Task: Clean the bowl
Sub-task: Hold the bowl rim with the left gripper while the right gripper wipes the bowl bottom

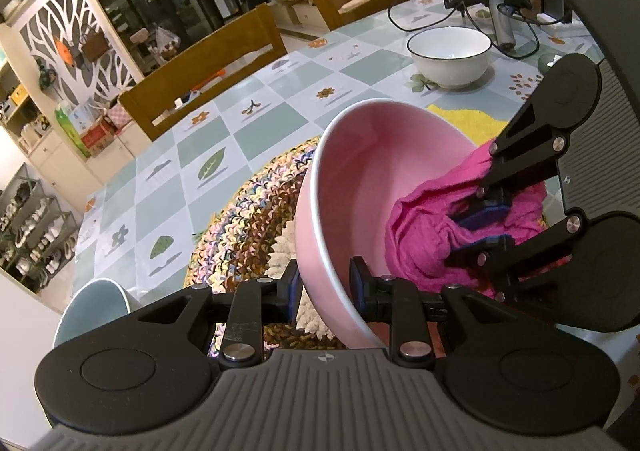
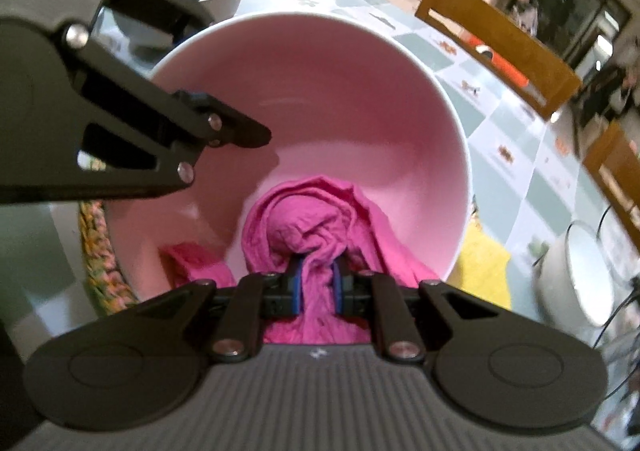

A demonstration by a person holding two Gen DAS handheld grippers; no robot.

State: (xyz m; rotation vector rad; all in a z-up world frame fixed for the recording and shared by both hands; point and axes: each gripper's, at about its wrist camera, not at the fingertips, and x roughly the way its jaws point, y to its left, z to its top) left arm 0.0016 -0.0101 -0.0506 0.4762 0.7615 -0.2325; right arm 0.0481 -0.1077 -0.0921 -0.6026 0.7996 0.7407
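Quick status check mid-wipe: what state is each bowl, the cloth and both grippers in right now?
Pink bowl: tilted, rim clamped, cloth inside.
Magenta cloth: bunched, pressed against the pink bowl's inner wall.
Left gripper: shut on the pink bowl's rim.
Right gripper: shut on the cloth.
White bowl: upright on the table, looks empty.
Grey bowl: upright, mostly hidden; contents unclear.

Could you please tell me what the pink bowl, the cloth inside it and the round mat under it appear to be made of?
Pink bowl: probably glazed ceramic, though plastic is possible; smooth, softly glossy, with a pale rim.
Magenta cloth: soft woven fabric, matte, crumpling into folds.
Round mat: crocheted or braided multicoloured yarn, with visible looped stitches.
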